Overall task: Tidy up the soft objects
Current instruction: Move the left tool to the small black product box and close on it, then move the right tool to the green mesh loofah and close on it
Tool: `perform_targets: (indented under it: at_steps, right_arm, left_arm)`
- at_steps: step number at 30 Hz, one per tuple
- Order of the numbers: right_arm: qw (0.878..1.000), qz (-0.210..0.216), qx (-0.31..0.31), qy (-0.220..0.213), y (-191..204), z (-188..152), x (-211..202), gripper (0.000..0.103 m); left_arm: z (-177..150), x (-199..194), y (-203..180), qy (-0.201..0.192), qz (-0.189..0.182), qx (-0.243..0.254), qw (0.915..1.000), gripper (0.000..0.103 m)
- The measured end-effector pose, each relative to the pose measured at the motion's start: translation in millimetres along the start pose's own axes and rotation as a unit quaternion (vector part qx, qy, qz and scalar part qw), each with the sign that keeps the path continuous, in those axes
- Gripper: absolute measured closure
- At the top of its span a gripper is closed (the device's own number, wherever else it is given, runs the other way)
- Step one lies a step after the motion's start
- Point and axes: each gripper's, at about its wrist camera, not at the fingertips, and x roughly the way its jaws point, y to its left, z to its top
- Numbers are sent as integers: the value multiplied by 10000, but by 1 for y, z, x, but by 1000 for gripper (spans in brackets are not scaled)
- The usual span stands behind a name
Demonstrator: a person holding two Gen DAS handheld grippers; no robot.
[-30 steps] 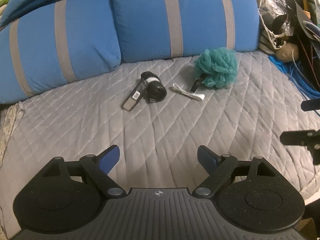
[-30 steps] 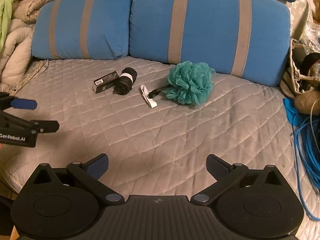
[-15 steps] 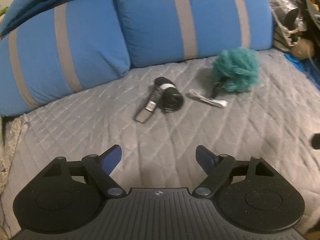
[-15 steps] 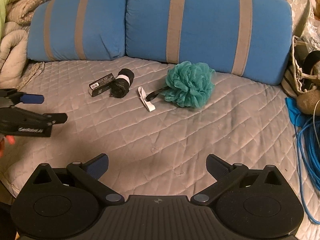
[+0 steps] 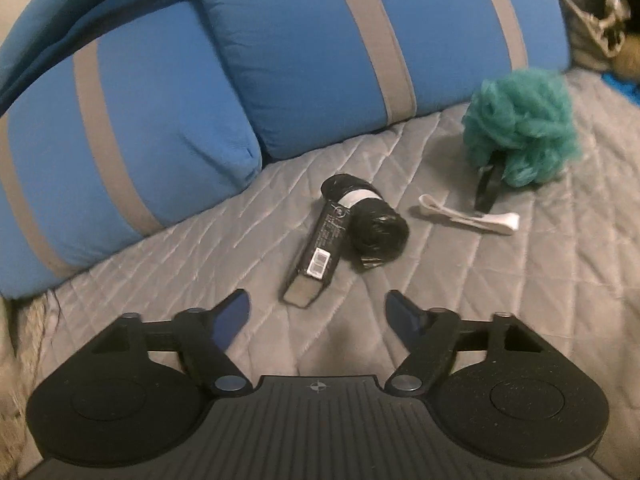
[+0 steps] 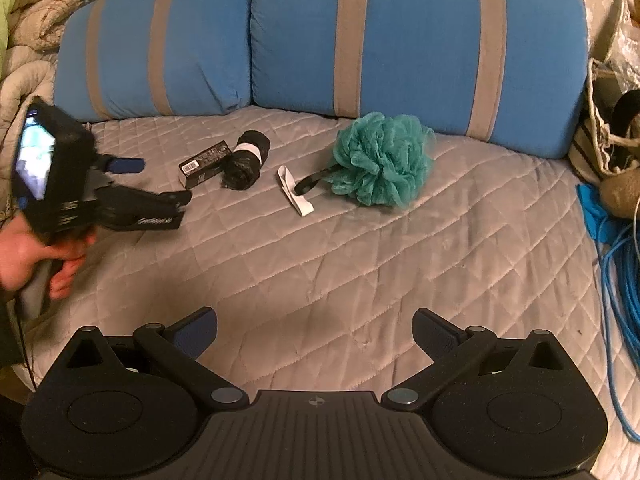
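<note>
On the grey quilted bed lie a slim black box (image 5: 318, 254) (image 6: 202, 164), a black roll with a white band (image 5: 370, 224) (image 6: 244, 160), a white strap (image 5: 468, 220) (image 6: 294, 196) and a teal mesh bath puff (image 5: 522, 128) (image 6: 382, 160). My left gripper (image 5: 318, 308) (image 6: 162, 182) hovers just short of the box's near end; its jaws are closing with nothing between them. My right gripper (image 6: 314, 330) stays open and empty over the bed's front, well back from the objects.
Two blue cushions with grey stripes (image 6: 416, 40) (image 5: 120, 120) stand behind the objects. Blue cable coils (image 6: 616, 300) and bags (image 6: 608, 132) crowd the right edge. Beige and green bedding (image 6: 24, 20) is piled at left. A hand (image 6: 28, 256) holds the left gripper.
The left gripper has moved forward and down toward the black box, and its jaws have narrowed. In the right wrist view it has come further into the picture. The right gripper has stayed put.
</note>
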Motion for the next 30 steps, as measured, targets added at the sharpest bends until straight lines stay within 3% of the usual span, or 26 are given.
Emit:
perform_targets:
  at_steps: [3,6,12,13,14,17,22,30]
  right_arm:
    - [10000,-1,56,24,-3,0,-1,0]
    - [9999,26,136,24,-5,1,-2,0]
    - [9999,59,113,45,-6,2,-2,0]
    - [9999,54,107,43,-6,2,-2,0]
    - [9999,60,111,43,-6,1,-2,0]
    - [9999,33,107,45,-6,1,-2,0]
    - [9999,-48,99,40,-7,0,-2,0]
    - [9997,-206,140,-50,-9,1,0,0]
  left_arm:
    - [4,15,2,-30,211,142,9997,34]
    - [7,28,4,15,361,255,9990,43]
    - [9,38,-12,-167,506,996,9936,48]
    - [8,39,-16,-196,521,1123,9921,52]
    - [7,41,-21,-198,536,1276,9902,64]
    - [3,48,-28,-99,609,1593,9853,77]
    - [6,38,-23,-38,521,1431,9883,79]
    - [18,2,-7,30,121,562,9983,79]
